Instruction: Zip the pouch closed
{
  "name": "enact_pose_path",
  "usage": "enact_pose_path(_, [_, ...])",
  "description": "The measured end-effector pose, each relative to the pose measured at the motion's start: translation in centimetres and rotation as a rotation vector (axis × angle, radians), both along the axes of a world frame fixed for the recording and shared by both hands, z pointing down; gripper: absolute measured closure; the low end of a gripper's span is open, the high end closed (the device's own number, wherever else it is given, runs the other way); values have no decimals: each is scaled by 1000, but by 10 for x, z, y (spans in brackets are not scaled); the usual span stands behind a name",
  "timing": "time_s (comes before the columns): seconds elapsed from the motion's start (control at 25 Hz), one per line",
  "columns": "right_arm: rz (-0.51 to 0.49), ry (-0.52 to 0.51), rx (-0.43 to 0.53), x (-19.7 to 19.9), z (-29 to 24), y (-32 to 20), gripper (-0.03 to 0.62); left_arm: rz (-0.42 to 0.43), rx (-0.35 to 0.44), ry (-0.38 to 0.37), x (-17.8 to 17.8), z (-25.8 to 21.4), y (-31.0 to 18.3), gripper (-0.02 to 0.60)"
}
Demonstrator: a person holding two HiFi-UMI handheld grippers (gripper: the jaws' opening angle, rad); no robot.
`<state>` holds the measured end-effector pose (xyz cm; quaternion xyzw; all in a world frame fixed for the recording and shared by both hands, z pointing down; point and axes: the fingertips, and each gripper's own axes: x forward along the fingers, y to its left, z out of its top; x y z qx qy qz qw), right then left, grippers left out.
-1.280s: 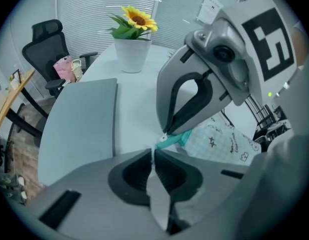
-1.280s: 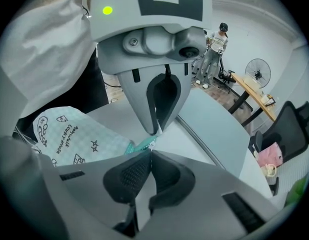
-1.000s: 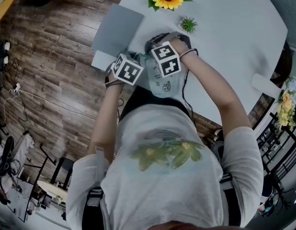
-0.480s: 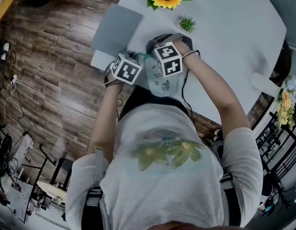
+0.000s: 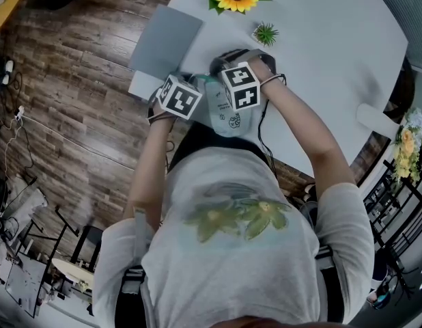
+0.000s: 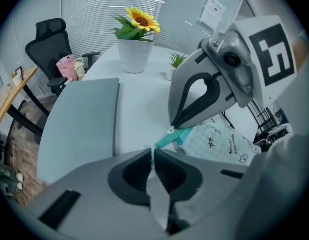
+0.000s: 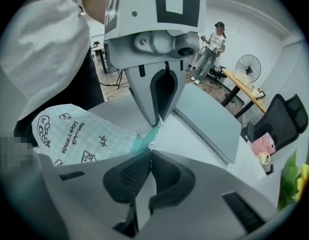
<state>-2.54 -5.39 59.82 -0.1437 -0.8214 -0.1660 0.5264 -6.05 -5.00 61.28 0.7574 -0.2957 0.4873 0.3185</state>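
At the near edge of the table, centre of the head view, lies the pale printed pouch. My left tongs and right tongs are both clenched on its teal zipper strip, tips close together.

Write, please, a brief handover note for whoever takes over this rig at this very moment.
Left hand-held gripper: shut, tips at the end of the teal zipper strip; what it pinches is unclear.
Right hand-held gripper: shut on that strip.
Mint checked fabric pouch: lying on the white table, near its edge.
Done: grip taken at the zipper.
Remaining: zipping it closed; how far it is zipped cannot be seen.
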Motion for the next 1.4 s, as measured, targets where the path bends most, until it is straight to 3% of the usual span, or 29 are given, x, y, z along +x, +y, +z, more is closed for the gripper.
enact_pose_path(1.4, [-5, 41, 34, 20, -5, 3, 576, 10, 6, -21, 1, 0, 1, 555])
